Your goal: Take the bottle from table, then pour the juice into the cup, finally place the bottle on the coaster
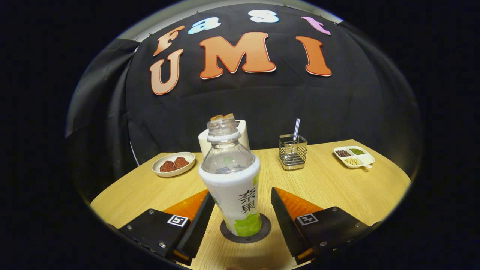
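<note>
Hand-held gripper (pixel 243 210) open astride uncapped juice bottle (pixel 233 176) on coaster (pixel 225 232); a clipping finger could topple it.

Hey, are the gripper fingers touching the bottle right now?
Cannot tell. In the gripper view, the gripper is open around the bottle on the coaster; one finger stands clear, the other finger meets the bottle's outline.
</note>
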The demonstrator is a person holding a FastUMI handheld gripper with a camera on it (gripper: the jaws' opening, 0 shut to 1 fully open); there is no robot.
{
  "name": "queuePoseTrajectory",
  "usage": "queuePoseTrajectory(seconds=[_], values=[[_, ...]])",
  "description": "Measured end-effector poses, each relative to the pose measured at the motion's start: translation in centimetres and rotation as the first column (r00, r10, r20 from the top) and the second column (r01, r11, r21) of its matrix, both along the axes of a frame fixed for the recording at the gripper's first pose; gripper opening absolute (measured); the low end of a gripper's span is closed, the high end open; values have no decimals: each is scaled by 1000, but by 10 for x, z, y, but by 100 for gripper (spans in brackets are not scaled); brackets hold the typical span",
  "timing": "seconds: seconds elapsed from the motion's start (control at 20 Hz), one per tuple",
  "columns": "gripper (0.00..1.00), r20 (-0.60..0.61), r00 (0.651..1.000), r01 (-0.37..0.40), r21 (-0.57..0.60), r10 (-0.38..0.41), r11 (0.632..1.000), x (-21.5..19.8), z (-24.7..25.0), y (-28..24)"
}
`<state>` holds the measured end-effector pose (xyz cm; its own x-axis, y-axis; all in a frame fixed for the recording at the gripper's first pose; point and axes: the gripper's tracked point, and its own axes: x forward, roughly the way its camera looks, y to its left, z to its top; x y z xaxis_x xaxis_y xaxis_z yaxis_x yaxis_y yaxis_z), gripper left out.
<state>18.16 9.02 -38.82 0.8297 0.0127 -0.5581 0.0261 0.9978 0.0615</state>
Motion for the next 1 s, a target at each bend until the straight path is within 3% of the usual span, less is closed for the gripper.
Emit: queuePoseTrajectory(seconds=[0.2,0.5,0.7,1.0], values=[[96,79,997,1,-26,1,1000,-12,58,-12],[96,208,977,-42,-17,45,999,-35,165,-12],[96,278,956,-92,-20,94,996,-62,229,-10],[97,385,914,-96,-100,128,990,-108,313,-23]])
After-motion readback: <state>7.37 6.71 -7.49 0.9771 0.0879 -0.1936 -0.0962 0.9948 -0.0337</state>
